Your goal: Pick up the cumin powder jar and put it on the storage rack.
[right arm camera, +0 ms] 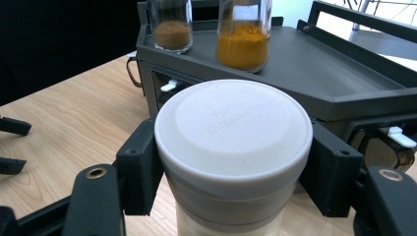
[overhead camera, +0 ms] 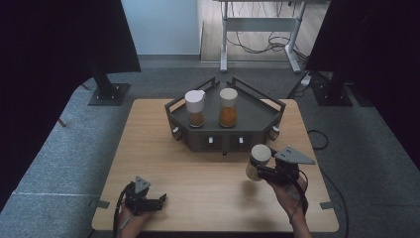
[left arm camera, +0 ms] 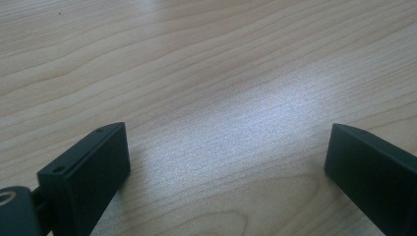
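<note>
Two spice jars (overhead camera: 212, 107) parked on the rack (overhead camera: 257, 116) already — third jar (right arm camera: 233, 147) clamped in right gripper (overhead camera: 262, 172) just short of it, left gripper (overhead camera: 159, 201) gaping empty.

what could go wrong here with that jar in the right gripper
The right gripper clamps the white-lidded jar just under its lid, so it might tilt or slip. The grey rack lies close ahead; the jar could clip its raised rail or knock the two spice jars standing on it.

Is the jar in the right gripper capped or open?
Capped. A white lid covers the jar, and the right gripper has its jaws clamped just below that lid.
</note>
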Tool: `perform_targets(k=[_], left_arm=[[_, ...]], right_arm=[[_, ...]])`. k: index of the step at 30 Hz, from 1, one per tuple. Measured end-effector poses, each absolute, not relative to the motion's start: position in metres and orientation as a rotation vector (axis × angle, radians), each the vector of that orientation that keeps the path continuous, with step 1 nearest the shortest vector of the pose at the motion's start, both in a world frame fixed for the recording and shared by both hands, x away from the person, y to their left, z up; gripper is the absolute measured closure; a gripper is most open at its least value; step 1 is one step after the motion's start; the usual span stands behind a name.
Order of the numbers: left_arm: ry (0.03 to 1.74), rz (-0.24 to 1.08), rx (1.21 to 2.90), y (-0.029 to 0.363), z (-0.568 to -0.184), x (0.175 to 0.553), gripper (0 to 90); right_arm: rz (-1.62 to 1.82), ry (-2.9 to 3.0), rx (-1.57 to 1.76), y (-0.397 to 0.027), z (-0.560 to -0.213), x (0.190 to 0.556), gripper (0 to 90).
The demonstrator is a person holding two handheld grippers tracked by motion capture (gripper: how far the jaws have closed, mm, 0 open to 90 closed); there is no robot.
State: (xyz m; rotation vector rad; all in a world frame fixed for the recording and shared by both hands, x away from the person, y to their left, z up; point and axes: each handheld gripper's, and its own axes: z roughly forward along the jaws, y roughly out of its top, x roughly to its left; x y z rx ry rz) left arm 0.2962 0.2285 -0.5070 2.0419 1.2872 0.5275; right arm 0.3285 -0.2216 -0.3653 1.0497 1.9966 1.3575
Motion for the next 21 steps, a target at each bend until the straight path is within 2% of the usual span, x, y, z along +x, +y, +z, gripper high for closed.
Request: perform_targets(k=[21], left_arm=[[1.289, 0.526, 2.041, 0.228, -0.507, 0.296, 2.9]], right_arm=[[1.355, 2.007, 1.043, -0.218, -0.343, 0.346, 32.8]])
